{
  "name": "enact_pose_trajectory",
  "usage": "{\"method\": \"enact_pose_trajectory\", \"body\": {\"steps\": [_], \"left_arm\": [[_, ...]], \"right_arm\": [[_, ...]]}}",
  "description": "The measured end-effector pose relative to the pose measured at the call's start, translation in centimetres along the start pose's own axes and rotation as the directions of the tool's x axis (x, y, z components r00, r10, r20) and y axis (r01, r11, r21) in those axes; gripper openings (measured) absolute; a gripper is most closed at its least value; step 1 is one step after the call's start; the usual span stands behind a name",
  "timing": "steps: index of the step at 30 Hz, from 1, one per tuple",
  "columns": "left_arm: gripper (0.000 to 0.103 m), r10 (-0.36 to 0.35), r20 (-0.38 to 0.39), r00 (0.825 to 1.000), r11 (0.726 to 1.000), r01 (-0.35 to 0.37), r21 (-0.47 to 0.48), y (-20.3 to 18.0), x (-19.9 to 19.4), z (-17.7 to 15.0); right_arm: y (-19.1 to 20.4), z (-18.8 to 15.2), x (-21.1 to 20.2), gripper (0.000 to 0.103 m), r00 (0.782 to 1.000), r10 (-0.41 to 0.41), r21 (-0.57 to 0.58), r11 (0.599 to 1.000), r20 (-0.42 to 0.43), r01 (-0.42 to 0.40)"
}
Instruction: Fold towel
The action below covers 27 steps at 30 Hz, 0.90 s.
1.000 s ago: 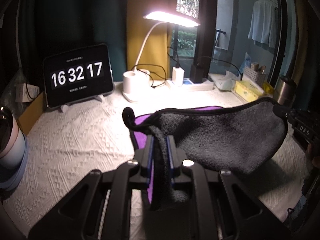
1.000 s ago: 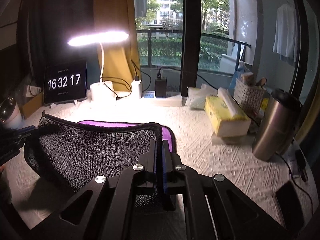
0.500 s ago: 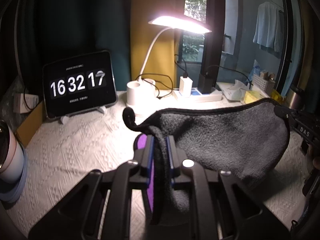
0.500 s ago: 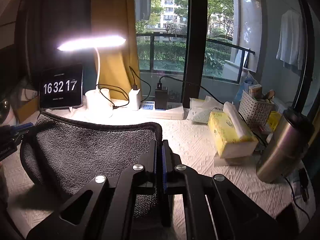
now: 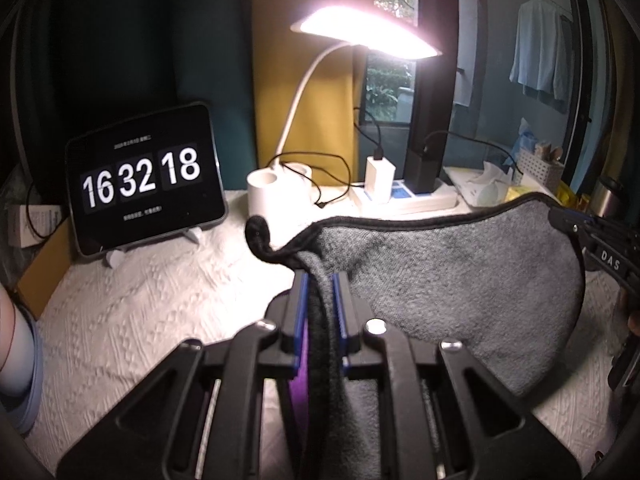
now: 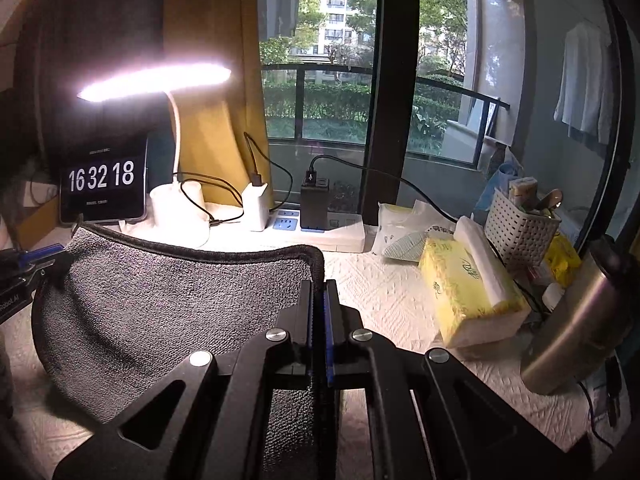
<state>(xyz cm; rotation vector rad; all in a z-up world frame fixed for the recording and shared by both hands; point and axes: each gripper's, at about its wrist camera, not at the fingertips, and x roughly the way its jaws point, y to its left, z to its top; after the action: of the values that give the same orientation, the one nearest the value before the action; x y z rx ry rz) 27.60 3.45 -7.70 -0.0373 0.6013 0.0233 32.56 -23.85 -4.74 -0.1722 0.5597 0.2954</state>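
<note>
A grey towel with a black hem and a purple underside hangs stretched between my two grippers, lifted above the white tablecloth. My left gripper is shut on the towel's left corner; a strip of purple shows below the fingers. My right gripper is shut on the towel's right corner. Each gripper shows in the other's view: the right gripper at the far right, the left gripper at the far left. The towel sags in a curve between them.
At the back stand a tablet clock, a lit white desk lamp, and a power strip with chargers. A yellow tissue box, a white basket and a steel flask stand at the right. A mug sits far left.
Both grippers have risen with the towel: the purple underside that lay on the table behind is now hidden, and the towel hangs higher. The clock went from 17 to 18.
</note>
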Motion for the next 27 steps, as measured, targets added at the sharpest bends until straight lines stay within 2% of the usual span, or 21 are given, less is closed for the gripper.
{"method": "enact_pose_trajectory", "body": {"steps": [14,27], "left_arm": [[0.013,0.022,-0.063,0.998,1.0,-0.022,0.0,0.2,4.8,0.1],[0.013,0.023,-0.187,0.982,0.999,-0.03,-0.034,1.3,9.2,-1.3]], "right_arm": [[-0.1,-0.8,5.6,0.005,0.996,-0.02,-0.014,1.0,-0.082,0.019],[0.2,-1.9,10.3,0.005,0.979,-0.04,-0.031,0.999,-0.198,0.034]]}}
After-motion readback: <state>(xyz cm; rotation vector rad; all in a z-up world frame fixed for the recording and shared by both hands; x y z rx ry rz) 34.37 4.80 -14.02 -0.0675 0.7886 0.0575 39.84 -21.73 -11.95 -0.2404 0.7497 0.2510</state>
